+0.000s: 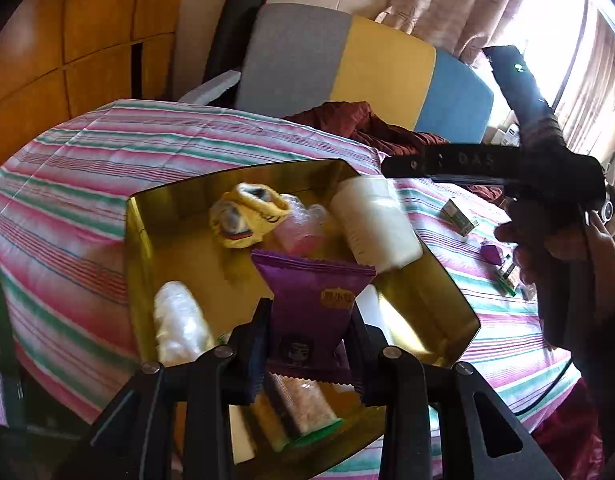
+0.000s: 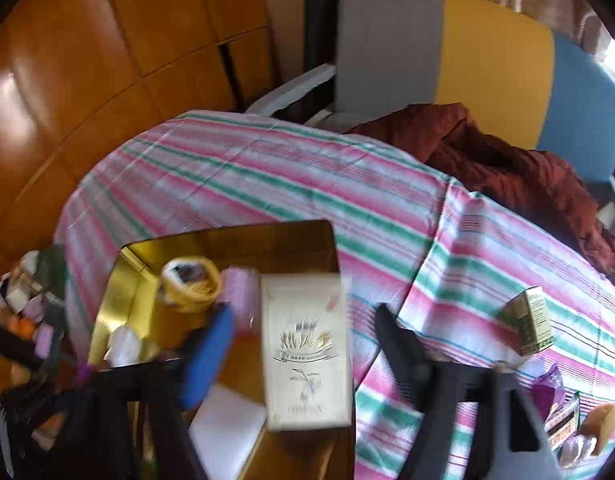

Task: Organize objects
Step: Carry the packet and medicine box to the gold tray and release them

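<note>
Left gripper (image 1: 307,344) clamps a purple snack packet (image 1: 313,304) between both fingers, holding it upright over the near part of the gold tin (image 1: 137,264). Packet is not yet down; its lower edge hangs above a clear-wrapped snack bar (image 1: 297,410) already lying in the tin.

Right gripper (image 2: 303,344) stands spread wide, fingers well apart and touching nothing. A pale packet (image 2: 307,352) shows between the fingers, blurred, at the tin's right edge; cannot tell whether it is falling, resting on the rim or settled inside. From the left wrist view it looks like a white bundle (image 1: 373,224) leaning on the right wall.

Inside the tin: a yellow sock (image 1: 243,216) at the back, a pink bottle (image 1: 299,228) beside it, a clear plastic roll (image 1: 179,326) at the left wall.

Outside, on the striped bedsheet (image 2: 267,168): a small green box (image 2: 531,320) and a purple wrapper (image 2: 547,392) well to the right, with other small snacks near them, still unsorted. Dark red blanket (image 2: 507,156) farther back.

Risks, as judgement:
- Tin is crowding. Released from this height, the purple packet may slide off the bar and tip over the near rim.
- The pale packet looks poised on the right edge; a nudge could topple it onto the sheet.
- Soft bedding under the tin; pressing down may tilt it and shift everything.
</note>
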`<state>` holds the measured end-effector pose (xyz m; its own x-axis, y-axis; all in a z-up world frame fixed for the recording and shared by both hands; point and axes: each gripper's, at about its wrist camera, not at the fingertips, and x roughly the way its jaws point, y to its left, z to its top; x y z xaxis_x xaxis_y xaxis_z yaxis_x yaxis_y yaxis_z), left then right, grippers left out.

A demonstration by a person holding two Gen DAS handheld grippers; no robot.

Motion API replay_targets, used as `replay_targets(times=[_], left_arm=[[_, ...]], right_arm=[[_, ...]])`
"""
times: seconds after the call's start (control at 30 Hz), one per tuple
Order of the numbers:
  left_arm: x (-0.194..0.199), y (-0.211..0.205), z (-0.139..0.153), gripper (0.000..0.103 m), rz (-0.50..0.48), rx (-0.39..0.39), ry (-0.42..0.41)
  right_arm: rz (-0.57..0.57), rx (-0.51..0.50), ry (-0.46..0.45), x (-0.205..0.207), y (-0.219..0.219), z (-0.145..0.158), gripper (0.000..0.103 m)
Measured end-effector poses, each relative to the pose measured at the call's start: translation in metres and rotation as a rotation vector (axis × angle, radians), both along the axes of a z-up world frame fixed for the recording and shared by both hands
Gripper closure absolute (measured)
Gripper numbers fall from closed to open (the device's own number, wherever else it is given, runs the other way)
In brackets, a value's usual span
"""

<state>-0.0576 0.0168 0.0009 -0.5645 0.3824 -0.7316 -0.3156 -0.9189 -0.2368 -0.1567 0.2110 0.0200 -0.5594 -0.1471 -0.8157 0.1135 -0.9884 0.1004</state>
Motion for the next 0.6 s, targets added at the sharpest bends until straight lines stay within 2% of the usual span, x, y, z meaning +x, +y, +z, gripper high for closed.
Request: replay_targets(times=[0.1, 0.33, 0.47, 0.53, 0.6], left_arm=[[0.003, -0.008, -0.004, 0.068, 0.010, 0.000, -0.003], [-0.004, -0.010, -0.013, 0.068, 0.038, 0.016, -0.029], [-0.010, -0.003, -0.006, 0.065, 0.031, 0.017, -0.001], [-0.016, 0.000, -0.001, 0.056, 0.031, 0.028, 0.011], [-0.018, -0.002, 0.005, 0.032, 0.049, 0.053, 0.029]], right_arm=[[-0.009, -0.026, -0.009, 0.011, 0.005, -0.001, 0.021], [-0.027, 0.003, -0.007, 0.059, 0.007, -0.007, 0.021], [-0.047, 0.010, -0.005, 0.081, 0.008, -0.011, 0.021], [-0.059, 0.002, -0.005, 0.088, 0.009, -0.012, 0.021], [-0.068, -0.002, -0.002, 0.095, 0.010, -0.012, 0.021]])
